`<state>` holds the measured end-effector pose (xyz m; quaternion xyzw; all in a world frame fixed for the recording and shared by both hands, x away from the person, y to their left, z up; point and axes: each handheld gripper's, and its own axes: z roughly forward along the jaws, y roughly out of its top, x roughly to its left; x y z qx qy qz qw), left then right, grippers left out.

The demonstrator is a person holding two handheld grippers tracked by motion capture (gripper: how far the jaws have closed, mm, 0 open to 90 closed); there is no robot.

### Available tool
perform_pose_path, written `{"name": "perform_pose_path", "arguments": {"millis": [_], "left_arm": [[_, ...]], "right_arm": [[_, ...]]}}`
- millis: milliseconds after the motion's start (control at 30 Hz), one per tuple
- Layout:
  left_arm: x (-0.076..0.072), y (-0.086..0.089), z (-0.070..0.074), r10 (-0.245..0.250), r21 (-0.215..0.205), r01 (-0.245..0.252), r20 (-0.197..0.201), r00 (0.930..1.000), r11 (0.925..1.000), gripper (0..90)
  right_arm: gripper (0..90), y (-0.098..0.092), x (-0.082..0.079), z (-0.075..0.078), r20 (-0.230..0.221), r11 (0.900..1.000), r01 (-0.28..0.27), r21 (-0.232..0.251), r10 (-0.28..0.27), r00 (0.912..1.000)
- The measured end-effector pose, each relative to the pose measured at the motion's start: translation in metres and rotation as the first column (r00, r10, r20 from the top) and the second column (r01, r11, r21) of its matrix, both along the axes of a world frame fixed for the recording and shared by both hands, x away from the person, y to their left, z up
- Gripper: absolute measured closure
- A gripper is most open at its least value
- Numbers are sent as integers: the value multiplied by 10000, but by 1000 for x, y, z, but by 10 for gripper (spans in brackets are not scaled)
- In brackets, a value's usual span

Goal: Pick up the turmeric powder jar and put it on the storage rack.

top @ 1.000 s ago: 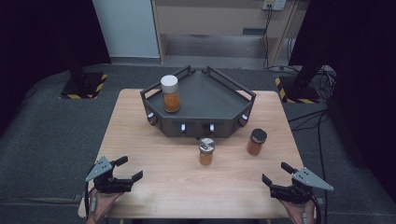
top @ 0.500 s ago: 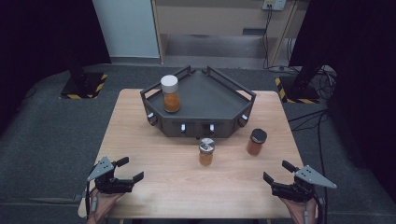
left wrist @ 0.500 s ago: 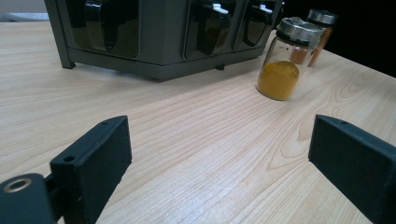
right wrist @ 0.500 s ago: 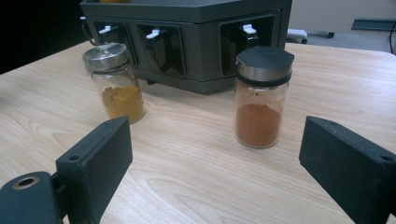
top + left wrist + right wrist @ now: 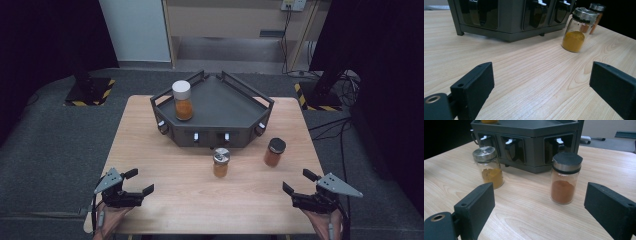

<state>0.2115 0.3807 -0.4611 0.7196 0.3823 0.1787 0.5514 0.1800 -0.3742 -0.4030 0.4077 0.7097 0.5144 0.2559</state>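
A dark grey spice rack (image 5: 220,107) stands at the back of the wooden table (image 5: 165,165); a white-capped jar of orange powder (image 5: 182,100) rests on its top left. In front of it stand a silver-lidded jar of yellow powder (image 5: 221,162) (image 5: 576,30) (image 5: 488,167) and a black-lidded jar of reddish powder (image 5: 274,152) (image 5: 565,178) (image 5: 595,14). My left gripper (image 5: 136,182) (image 5: 541,87) is open near the front left corner, holding nothing. My right gripper (image 5: 299,182) (image 5: 537,207) is open near the front right, its jaws facing the black-lidded jar from a distance.
The rack's front face (image 5: 529,145) carries several hooked slots with white clips. Grey carpet surrounds the table. Black stands with yellow-striped bases (image 5: 90,90) sit on the floor at the back left and back right.
Both grippers have drifted slightly toward the near edge of the table. The jars and rack have not moved.
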Motion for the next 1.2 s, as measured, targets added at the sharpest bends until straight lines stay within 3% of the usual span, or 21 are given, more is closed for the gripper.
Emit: {"name": "perform_pose_path", "arguments": {"millis": [533, 1200], "left_arm": [[1, 0, 0, -15, 27, 15, -54, 10000, 10000, 48], [2, -1, 0, -47, 52, 47, -105, 9999, 10000, 48]], "right_arm": [[95, 1, 14, 14, -111, 9997, -244, 71, 245, 9996], [94, 19, 58, 31, -508, 9934, -1139, 109, 1143, 9921]]}}
